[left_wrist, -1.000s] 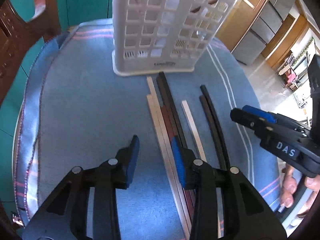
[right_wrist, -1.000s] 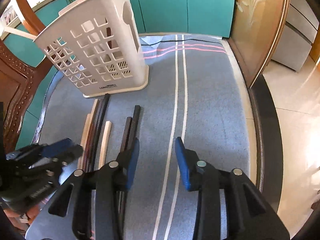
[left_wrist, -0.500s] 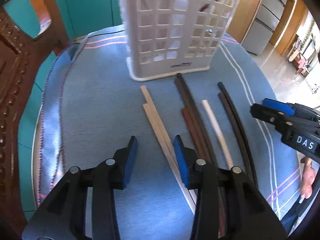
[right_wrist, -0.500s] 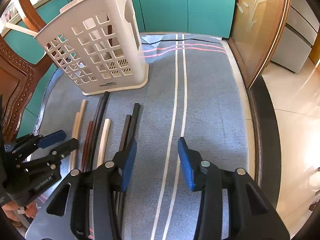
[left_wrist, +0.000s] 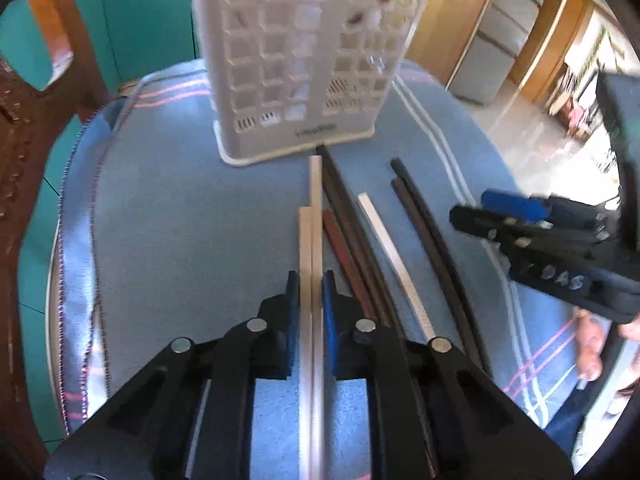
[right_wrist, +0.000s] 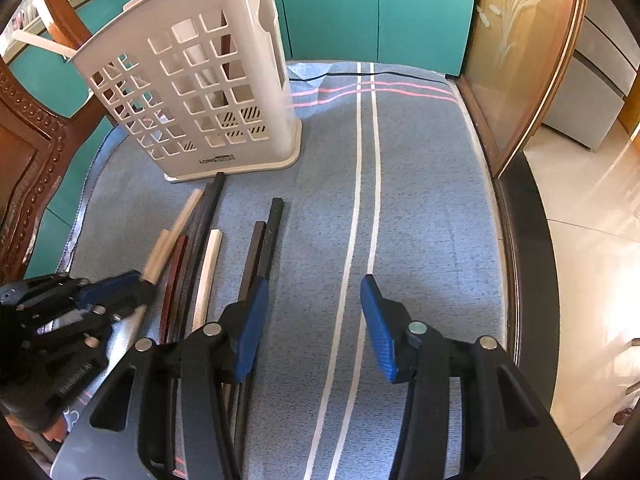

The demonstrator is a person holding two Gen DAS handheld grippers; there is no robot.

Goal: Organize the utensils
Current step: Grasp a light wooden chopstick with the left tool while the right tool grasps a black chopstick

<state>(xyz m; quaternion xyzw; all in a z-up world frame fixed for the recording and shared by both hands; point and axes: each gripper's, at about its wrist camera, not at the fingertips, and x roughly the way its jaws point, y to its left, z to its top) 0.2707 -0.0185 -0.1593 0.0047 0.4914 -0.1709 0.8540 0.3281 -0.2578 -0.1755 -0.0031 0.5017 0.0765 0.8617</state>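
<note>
Several chopsticks lie side by side on the blue cloth in front of a white slotted utensil holder (left_wrist: 304,60) (right_wrist: 200,92). My left gripper (left_wrist: 311,280) (right_wrist: 140,284) has its jaws closing, and the pads press on the pair of pale wooden chopsticks (left_wrist: 315,200) (right_wrist: 176,224). Right of that pair lie reddish-brown and dark sticks (left_wrist: 344,232), a white stick (left_wrist: 384,232) (right_wrist: 210,264) and a black pair (left_wrist: 424,220) (right_wrist: 264,240). My right gripper (right_wrist: 312,292) (left_wrist: 468,206) hangs over the cloth beside the black pair, its jaws opening with nothing between them.
The striped blue cloth (right_wrist: 420,200) covers a rounded table. A carved wooden chair (right_wrist: 28,152) stands at the left edge. Teal cabinets (right_wrist: 360,8) and a wooden glass door (right_wrist: 520,60) lie behind. The holder has sticks inside it. A hand (left_wrist: 588,344) shows under the right gripper.
My left gripper shifted onto the pale chopstick pair and shut on it. The right gripper's jaws spread wider and stayed in place.
</note>
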